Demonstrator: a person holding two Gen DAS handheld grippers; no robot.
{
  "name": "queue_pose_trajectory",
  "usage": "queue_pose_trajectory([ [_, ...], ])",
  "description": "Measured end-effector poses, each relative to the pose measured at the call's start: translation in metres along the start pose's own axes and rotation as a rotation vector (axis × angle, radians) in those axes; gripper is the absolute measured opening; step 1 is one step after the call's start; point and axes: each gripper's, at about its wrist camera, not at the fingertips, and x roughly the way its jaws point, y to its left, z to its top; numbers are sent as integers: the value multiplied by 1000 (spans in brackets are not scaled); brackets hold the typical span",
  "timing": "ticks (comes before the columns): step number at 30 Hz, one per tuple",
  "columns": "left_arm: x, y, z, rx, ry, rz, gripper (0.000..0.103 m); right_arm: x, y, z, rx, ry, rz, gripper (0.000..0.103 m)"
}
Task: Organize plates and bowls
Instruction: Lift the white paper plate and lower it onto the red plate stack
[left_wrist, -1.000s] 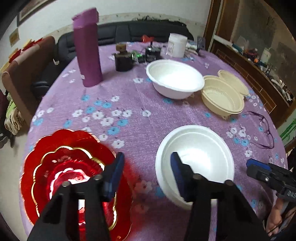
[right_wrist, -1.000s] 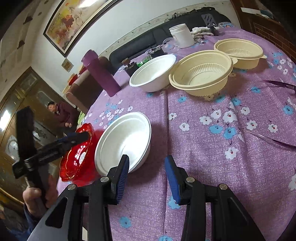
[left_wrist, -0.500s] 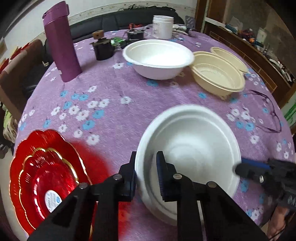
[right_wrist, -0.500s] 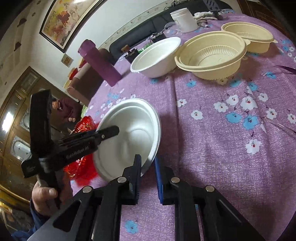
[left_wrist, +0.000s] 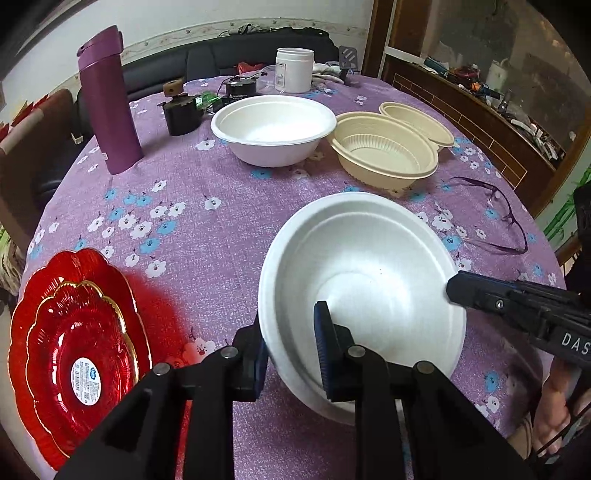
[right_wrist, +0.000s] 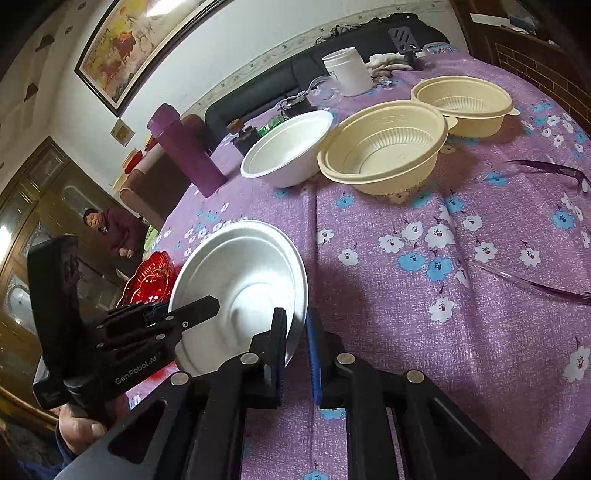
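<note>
A white foam bowl (left_wrist: 369, 273) is held tilted above the purple floral tablecloth (left_wrist: 192, 192). My left gripper (left_wrist: 291, 350) is shut on its near-left rim. My right gripper (right_wrist: 297, 343) is shut on the opposite rim of the same bowl (right_wrist: 243, 280) and shows at the right in the left wrist view (left_wrist: 517, 306). A second white bowl (left_wrist: 273, 129) sits far centre, two cream plastic bowls (left_wrist: 384, 151) beside it on the right. Stacked red plates (left_wrist: 77, 350) lie at the near left.
A tall purple flask (left_wrist: 109, 99) stands far left. A white jar (left_wrist: 293, 70), a black holder (left_wrist: 181, 112) and small clutter sit at the table's back. Purple glasses (left_wrist: 495, 221) lie at the right. A person (right_wrist: 110, 232) sits beyond the table.
Both grippers closed on the white bowl's opposite rims and lifted it, tilting it off the cloth. A second ago both were open beside it.
</note>
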Motion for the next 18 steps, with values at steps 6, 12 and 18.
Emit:
queue_pose_trajectory([
  [6,-5,4,-1,-9,-10,0,21,3,4,-2,-5,5,5,12],
  [12,-12,10,-2,-19,-32,-11,22,5,11,-1,-9,13,-1,12],
  [18,-22,20,-5,-38,-58,-20,26,2,24,1,-30,7,-1,12],
])
